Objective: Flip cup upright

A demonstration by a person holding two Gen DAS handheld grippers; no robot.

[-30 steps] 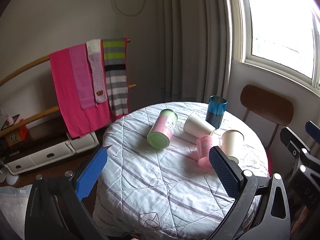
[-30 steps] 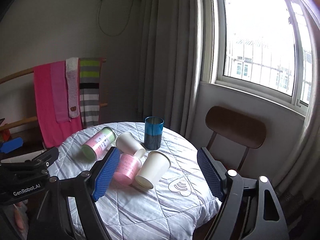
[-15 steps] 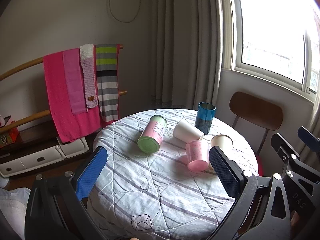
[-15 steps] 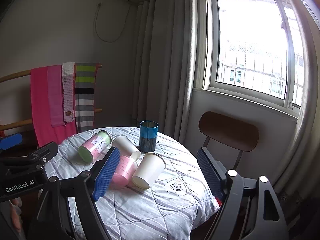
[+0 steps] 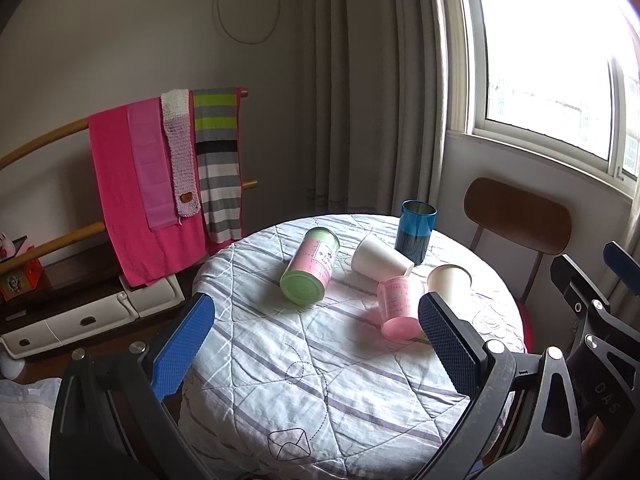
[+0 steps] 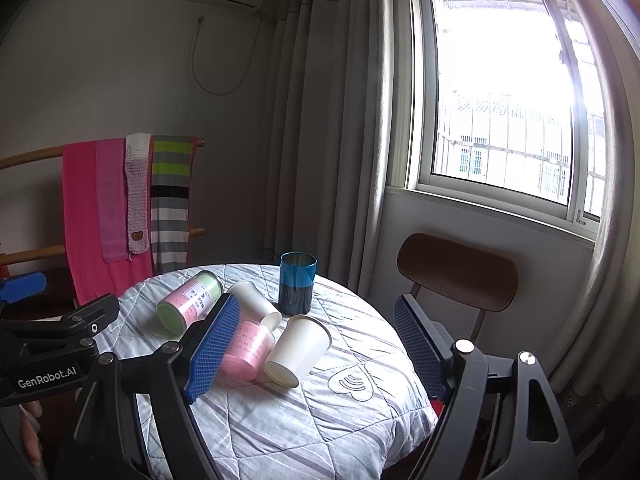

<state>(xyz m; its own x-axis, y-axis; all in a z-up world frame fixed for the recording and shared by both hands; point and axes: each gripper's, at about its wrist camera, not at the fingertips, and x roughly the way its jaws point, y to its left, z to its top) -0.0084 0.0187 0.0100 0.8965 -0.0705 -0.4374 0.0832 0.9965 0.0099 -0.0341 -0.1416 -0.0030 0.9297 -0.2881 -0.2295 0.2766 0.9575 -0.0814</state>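
On a round table with a quilted striped cloth several cups lie on their sides: a pink-and-green canister, a white paper cup, a pink cup and a second white paper cup. A blue cup stands upright behind them. My left gripper is open and empty, held back above the table's near side. My right gripper is open and empty, short of the cups.
A brown chair stands behind the table on the right, under a window. A wooden rack with pink and striped towels stands at the left. Grey curtains hang behind the table. White drawers sit low at the left.
Both grippers have drawn back and risen; the table and cups look smaller and lower in both views. The cups have not moved. Both grippers stay open.
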